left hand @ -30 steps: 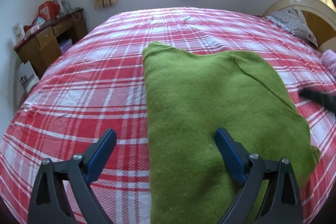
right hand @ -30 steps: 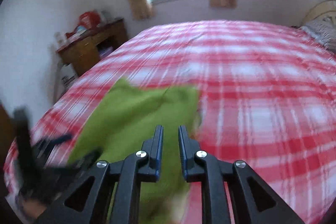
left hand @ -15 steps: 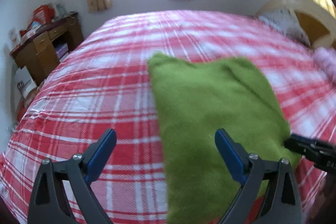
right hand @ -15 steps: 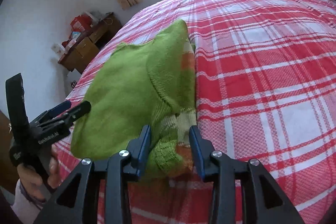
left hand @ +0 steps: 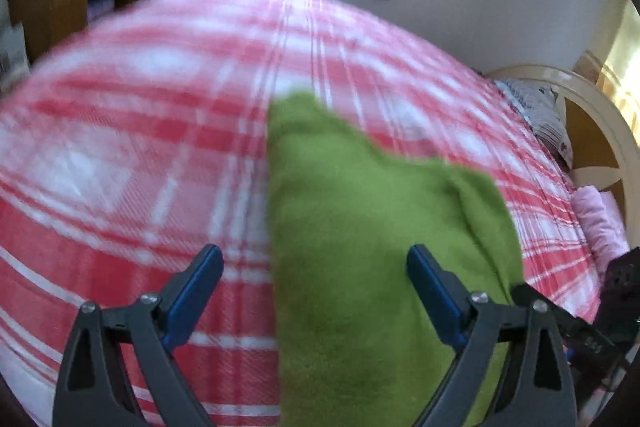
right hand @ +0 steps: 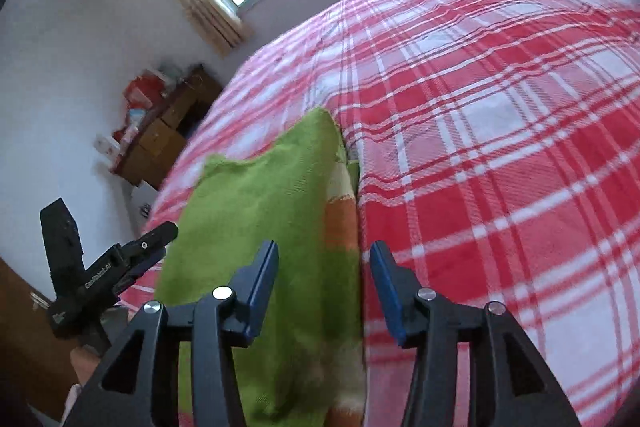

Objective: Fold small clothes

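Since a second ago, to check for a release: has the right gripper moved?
Yes. The right gripper was shut a second ago; now open, it sits lower over the green knitted sweater, whose edge against the red plaid bedspread lies between its fingers.

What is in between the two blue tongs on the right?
The green sweater, showing its orange and cream stripe, lies flat on the checked bed between the open right tongs. The right wrist view shows it.
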`<state>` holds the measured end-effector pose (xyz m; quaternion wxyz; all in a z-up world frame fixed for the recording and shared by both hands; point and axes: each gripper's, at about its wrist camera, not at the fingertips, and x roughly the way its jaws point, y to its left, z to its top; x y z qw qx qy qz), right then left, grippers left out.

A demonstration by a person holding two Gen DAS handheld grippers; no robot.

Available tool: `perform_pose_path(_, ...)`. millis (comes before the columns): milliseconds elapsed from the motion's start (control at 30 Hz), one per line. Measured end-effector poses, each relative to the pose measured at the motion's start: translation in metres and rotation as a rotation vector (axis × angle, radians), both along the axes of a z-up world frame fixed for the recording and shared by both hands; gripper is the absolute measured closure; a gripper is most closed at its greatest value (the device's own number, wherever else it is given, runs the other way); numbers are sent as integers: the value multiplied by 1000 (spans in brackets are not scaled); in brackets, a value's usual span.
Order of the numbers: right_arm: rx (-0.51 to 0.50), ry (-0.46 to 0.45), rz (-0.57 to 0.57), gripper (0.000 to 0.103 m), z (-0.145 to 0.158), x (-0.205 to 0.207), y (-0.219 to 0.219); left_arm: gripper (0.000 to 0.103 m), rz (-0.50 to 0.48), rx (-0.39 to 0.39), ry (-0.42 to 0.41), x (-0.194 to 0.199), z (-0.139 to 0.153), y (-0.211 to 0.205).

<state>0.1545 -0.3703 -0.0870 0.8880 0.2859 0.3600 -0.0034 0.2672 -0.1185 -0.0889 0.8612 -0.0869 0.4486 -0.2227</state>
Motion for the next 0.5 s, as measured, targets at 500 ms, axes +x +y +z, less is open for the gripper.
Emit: perform_pose_path(500, -89, 23, 113, 48, -6, 1, 32, 5, -153, 10, 26, -17, -8, -7)
